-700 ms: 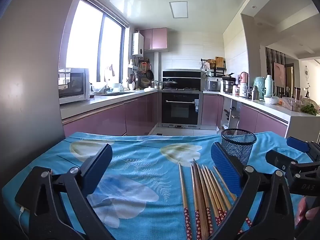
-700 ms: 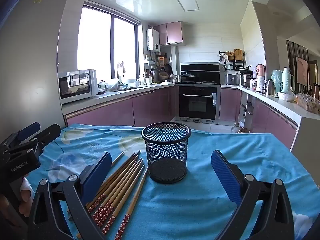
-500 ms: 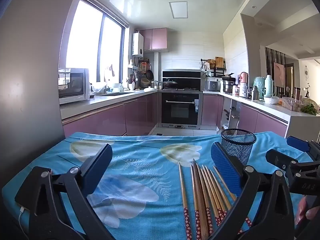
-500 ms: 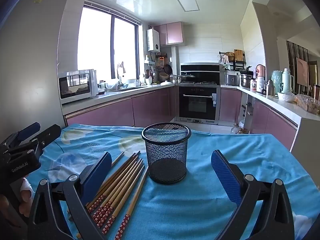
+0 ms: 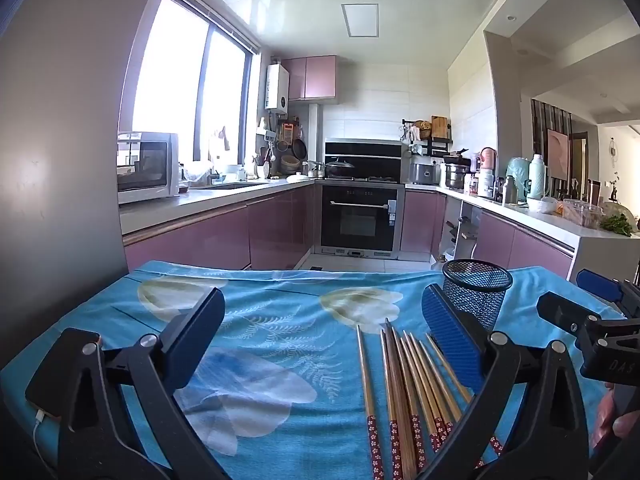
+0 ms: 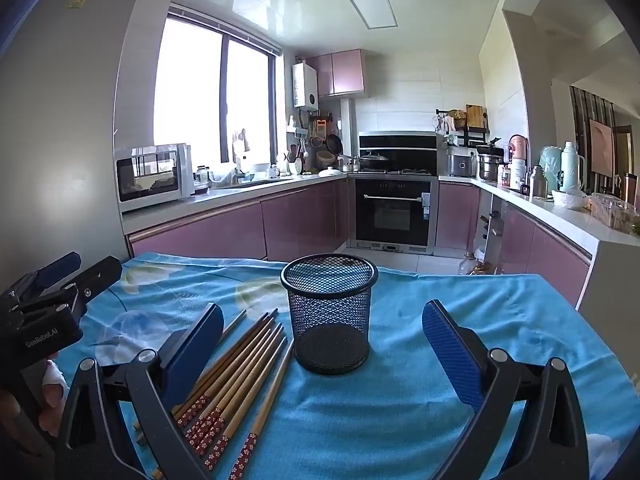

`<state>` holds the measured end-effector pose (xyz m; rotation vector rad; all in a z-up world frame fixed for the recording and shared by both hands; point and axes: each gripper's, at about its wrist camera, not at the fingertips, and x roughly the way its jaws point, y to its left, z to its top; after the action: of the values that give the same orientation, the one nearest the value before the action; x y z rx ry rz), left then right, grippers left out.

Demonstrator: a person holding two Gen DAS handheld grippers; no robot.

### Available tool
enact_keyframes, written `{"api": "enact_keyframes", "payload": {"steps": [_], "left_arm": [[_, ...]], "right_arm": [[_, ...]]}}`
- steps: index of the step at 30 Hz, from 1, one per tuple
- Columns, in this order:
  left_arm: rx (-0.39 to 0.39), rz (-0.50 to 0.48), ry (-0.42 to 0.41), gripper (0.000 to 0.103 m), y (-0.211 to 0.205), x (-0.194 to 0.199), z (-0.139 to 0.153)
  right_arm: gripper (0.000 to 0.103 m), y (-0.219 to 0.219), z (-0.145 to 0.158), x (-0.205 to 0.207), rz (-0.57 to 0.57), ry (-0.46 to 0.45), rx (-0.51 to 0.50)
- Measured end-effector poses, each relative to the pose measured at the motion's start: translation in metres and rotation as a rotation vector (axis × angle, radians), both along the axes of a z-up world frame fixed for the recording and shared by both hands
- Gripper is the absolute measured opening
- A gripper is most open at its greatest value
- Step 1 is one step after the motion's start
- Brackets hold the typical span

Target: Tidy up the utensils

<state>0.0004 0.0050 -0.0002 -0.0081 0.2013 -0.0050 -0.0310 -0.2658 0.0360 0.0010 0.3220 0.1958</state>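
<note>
The chopsticks (image 5: pixel 404 392) lie in a loose bundle on the blue cloth (image 5: pixel 280 320), and none of them is in the mesh cup (image 6: pixel 330 312) yet, so I judge that the task is at its beginning. Both tools are spread wide and hold nothing. The left gripper (image 5: pixel 320 344) looks along the sticks: their long axis runs away from it, patterned ends near the camera, thin tips toward the cup, and the bundle sits close to its right finger. From the right gripper (image 6: pixel 322 344) the same chopsticks (image 6: pixel 236 380) lie to the left, crossing under its left finger at a slant, while the cup stands upright between its fingers. So the left gripper seems nearer to the bundle, but it probably must turn across the sticks to close on one.

The right view shows the cup is empty and just beside the tips; the left view hides its lower part behind a finger.
</note>
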Motion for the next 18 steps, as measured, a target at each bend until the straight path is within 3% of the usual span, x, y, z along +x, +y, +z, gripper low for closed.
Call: {"api": "enact_keyframes", "payload": {"steps": [18], "left_arm": [[-0.018, -0.004, 0.007, 0.097, -0.0007, 0.0018, -0.0019]], "right_arm": [[0.096, -0.0007, 0.0057, -0.0085, -0.007, -0.048, -0.002]]}}
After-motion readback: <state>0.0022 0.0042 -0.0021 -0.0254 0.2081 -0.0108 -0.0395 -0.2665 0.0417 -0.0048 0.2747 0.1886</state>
